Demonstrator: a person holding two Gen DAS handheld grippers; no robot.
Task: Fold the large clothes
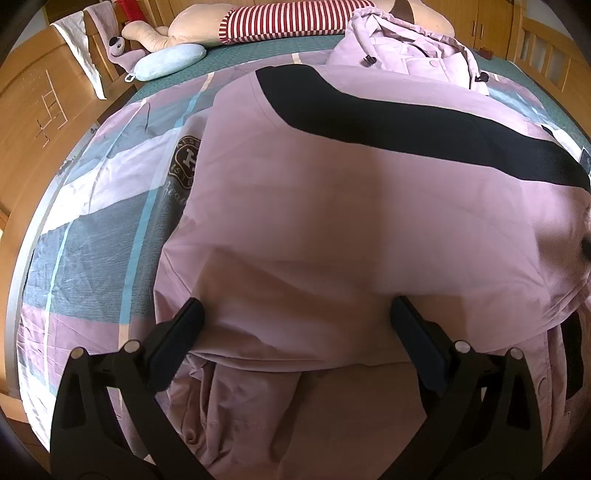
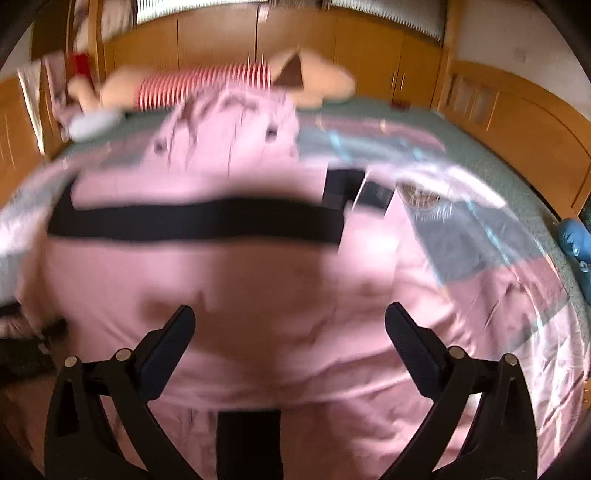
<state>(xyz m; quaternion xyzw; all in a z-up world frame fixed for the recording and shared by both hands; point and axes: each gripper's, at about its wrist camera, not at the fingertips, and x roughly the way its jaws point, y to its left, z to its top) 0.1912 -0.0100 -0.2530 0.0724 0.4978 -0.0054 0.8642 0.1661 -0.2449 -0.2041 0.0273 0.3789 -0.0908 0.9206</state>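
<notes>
On the bed (image 1: 74,236), over a plaid quilt (image 1: 96,258), a large pink coat (image 1: 332,221) with a black band (image 1: 406,118) is being spread flat, its hood end lying toward a striped plush toy (image 1: 280,22). The left gripper (image 1: 295,314) is being held wide apart above the coat's near folded edge, nothing pinched. The right gripper (image 2: 290,317) is likewise being held spread over the pink fabric, in a blurred view.

Round crest (image 1: 185,162) on the quilt (image 1: 103,221) — big "H"; the other lettering is unreadable.
</notes>
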